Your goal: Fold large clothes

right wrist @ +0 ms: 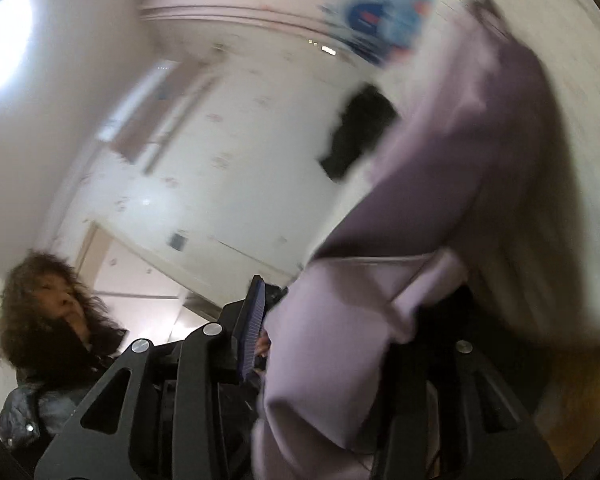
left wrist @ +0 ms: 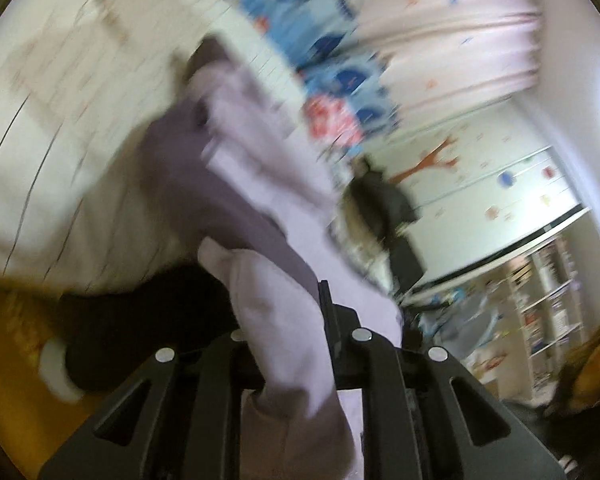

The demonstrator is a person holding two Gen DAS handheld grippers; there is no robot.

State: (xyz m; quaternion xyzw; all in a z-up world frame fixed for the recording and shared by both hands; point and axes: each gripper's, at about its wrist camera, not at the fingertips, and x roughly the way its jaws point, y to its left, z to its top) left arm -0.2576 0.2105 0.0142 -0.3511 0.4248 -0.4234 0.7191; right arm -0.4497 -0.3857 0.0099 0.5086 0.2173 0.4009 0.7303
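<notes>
I am looking along my left gripper point(left wrist: 288, 344) and seeing its jaws pinching a thick fold of the lilac garment point(left wrist: 236, 176), with cloth bunched between the black fingers point(left wrist: 332, 320) and spilling back over the mount. From there the garment is trailing away toward the bed point(left wrist: 60, 120), whose pale sheet with thin stripes is filling the upper left of this view; the far end of the cloth is lying over the sheet near a blue patterned blanket point(left wrist: 324, 48). Everything is badly smeared, so I cannot tell whether the garment's middle is resting on the bed or hanging clear of it.

On my right gripper point(right wrist: 320, 344), the lilac garment point(right wrist: 452, 184) is draping over one side and hiding that finger. The other finger's ribbed blue pad point(right wrist: 254, 332) is standing in the open with a gap showing beside the cloth, so I cannot tell whether these jaws are clamping the cloth or merely carrying it. A person point(right wrist: 48, 320) in a dark padded jacket is appearing at the lower left of the right wrist view.
</notes>
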